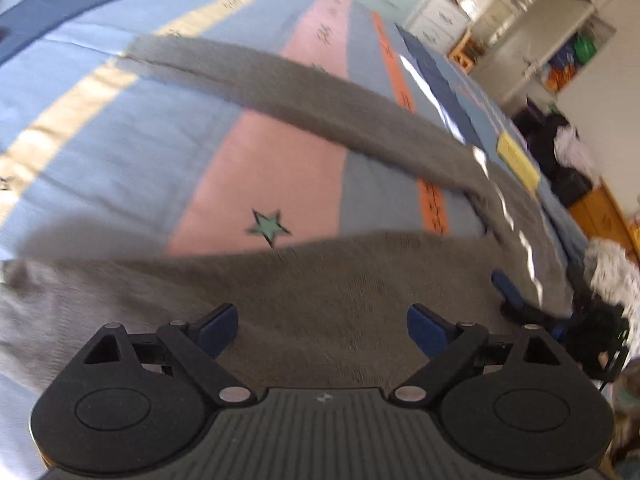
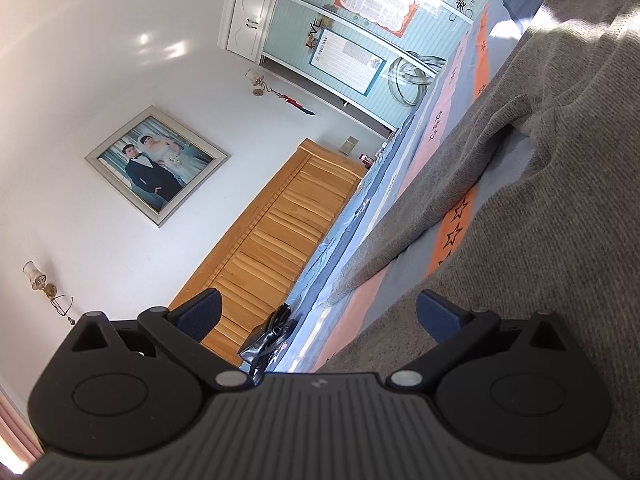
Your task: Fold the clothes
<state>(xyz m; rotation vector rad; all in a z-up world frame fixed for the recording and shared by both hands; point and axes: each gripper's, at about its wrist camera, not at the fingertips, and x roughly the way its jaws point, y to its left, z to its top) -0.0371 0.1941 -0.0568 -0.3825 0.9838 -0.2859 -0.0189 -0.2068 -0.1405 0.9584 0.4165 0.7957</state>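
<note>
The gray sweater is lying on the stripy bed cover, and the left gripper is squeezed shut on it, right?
Not quite. The gray sweater does lie on the stripy bed cover, but the left gripper is not squeezed shut on it. Its jaws stand wide open above the cloth with nothing pinched between them. The left wrist view shows this.

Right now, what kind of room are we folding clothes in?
Most likely a home bedroom. A striped bedspread covers a bed with a wooden headboard, a framed wedding photo hangs on the wall above it, and a grey sweater lies spread on the bed.
</note>
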